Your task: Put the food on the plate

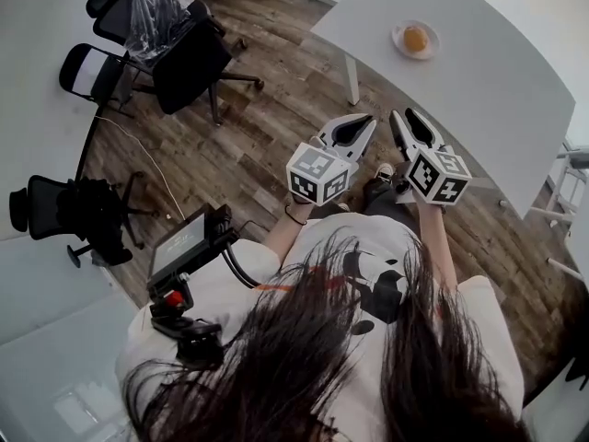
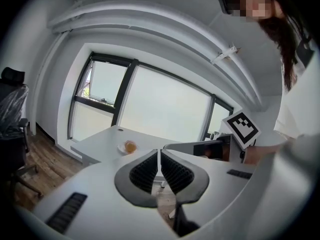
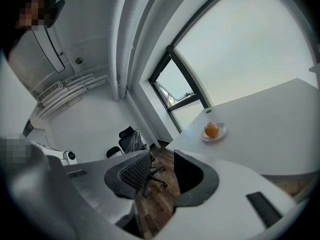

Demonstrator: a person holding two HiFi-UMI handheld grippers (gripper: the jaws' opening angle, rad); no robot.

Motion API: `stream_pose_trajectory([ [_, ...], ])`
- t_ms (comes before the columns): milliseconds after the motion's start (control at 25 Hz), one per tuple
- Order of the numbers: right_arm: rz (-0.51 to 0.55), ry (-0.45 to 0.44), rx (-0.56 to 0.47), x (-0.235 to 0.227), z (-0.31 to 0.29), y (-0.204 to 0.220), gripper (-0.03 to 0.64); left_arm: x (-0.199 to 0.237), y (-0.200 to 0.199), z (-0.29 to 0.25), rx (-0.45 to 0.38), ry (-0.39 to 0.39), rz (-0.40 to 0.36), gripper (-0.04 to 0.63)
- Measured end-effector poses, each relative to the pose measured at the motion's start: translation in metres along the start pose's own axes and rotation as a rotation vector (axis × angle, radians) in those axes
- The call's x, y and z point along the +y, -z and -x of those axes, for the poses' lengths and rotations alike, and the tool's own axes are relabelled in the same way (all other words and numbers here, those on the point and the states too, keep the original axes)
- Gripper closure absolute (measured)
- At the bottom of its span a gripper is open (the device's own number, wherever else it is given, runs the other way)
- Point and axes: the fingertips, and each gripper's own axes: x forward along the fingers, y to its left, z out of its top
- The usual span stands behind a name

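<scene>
An orange piece of food [image 1: 415, 38] lies on a small white plate [image 1: 427, 50] on the white table [image 1: 488, 81], far ahead of both grippers. I hold the two grippers side by side over the floor, short of the table edge. My left gripper [image 1: 368, 119] is shut, its ribbed pads nearly touching [image 2: 159, 152], with nothing between them. My right gripper [image 1: 401, 114] is shut down to a narrow slit [image 3: 162, 153], also empty. The left gripper view shows the food [image 2: 130, 146] small and distant; in the right gripper view the food [image 3: 212, 129] sits on its plate [image 3: 221, 132].
Black office chairs [image 1: 189, 58] stand on the wooden floor [image 1: 258, 145] to the left, one wrapped in plastic [image 1: 152, 12]. Another chair [image 1: 78, 212] is at the near left. A table leg [image 1: 352, 79] stands just ahead. White desks border the left side.
</scene>
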Motion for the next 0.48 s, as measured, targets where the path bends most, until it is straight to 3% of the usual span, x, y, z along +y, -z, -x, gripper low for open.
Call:
stream_pose_trajectory([
  [280, 0.019, 0.023, -0.041, 0.069, 0.074, 0.047, 0.457, -0.051, 0.030, 0.097, -0.021, 0.025, -0.008, 0.589],
  [480, 0.003, 0.040, -0.025, 0.078, 0.090, 0.074, 0.457, -0.055, 0.045, 0.113, -0.027, 0.029, 0.018, 0.589],
])
